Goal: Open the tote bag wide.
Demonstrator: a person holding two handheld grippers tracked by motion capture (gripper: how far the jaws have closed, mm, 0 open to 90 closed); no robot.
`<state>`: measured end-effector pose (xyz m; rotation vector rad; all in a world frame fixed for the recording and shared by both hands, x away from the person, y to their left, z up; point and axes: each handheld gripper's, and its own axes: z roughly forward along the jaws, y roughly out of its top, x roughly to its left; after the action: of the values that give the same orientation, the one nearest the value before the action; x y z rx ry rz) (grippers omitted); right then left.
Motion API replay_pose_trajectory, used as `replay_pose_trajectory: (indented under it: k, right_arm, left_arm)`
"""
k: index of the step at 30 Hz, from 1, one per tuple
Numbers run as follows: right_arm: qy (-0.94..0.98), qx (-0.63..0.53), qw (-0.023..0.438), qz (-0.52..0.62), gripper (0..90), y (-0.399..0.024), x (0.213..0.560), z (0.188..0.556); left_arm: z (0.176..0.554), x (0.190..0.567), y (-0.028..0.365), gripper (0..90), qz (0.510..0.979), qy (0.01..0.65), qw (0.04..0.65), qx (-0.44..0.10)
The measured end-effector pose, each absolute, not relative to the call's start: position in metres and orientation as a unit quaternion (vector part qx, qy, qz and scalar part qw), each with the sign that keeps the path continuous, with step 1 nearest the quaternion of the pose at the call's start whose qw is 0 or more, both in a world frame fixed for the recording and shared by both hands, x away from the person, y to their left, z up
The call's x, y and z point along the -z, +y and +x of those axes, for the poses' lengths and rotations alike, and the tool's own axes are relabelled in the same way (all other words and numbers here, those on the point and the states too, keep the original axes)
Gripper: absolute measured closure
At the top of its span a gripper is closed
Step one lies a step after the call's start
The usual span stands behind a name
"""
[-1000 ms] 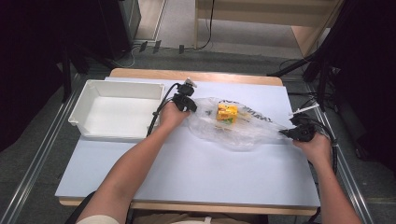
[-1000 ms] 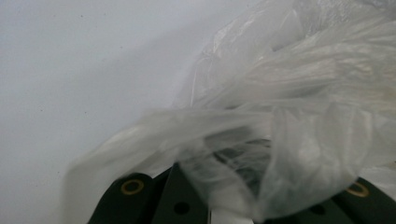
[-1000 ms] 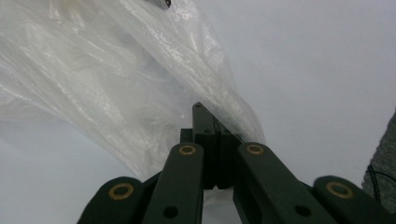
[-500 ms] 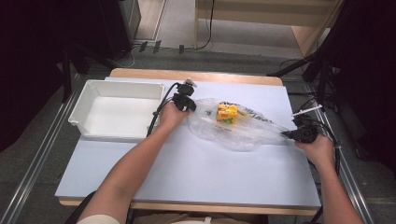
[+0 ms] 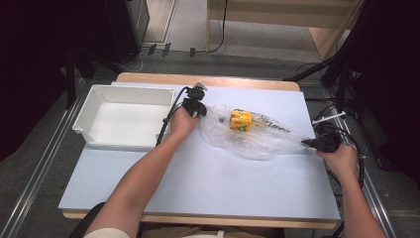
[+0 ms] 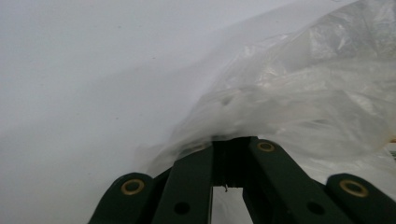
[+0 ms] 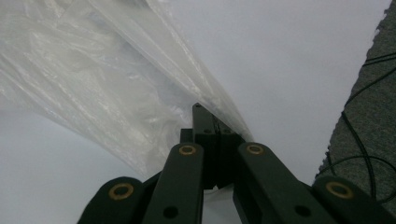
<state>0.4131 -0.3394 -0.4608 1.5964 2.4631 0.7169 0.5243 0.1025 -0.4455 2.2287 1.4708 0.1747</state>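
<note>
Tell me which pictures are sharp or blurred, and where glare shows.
High view: evenly lit, soft; dark surroundings; faint sheen on the clear crumpled plastic bag. Left gripper view: black left gripper sharp, bag beyond hazy and washed out. Right gripper view: black right gripper crisp, bright streaks on the bag's folds.

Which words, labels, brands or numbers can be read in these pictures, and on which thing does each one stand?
None can be read.
Yellow carton inside the clear plastic bag: coloured print on its face, too small and blurred to read.
Clear plastic bag: a dark printed strip near the carton, too blurred to read.
White bin: no print visible.
</note>
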Motion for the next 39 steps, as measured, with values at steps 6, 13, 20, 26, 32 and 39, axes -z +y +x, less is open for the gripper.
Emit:
replay_pose_trajectory:
  k: [6,13,20,26,32,39]
  right_arm:
    - [0.815,-0.226,0.077,0.528,90.0,-0.339,0.46,0.412]
    - [0.82,-0.248,0.08,0.509,90.0,-0.32,0.445,0.416]
    - [0.834,-0.267,0.083,0.476,90.0,-0.3,0.425,0.412]
    - [0.84,-0.293,0.081,0.449,90.0,-0.283,0.408,0.411]
    - [0.846,-0.322,0.08,0.417,90.0,-0.258,0.395,0.427]
    - [0.846,-0.348,0.073,0.397,90.0,-0.235,0.392,0.455]
  left_arm:
    - [0.527,0.444,0.102,90.0,0.802,0.552,0.221,-0.053]
    - [0.522,0.427,0.102,90.0,0.807,0.526,0.268,-0.02]
    - [0.509,0.401,0.106,90.0,0.817,0.489,0.305,-0.033]
    - [0.497,0.379,0.101,90.0,0.828,0.459,0.322,-0.027]
    - [0.483,0.373,0.082,90.0,0.839,0.431,0.332,-0.024]
    - [0.475,0.381,0.068,90.0,0.839,0.423,0.343,-0.014]
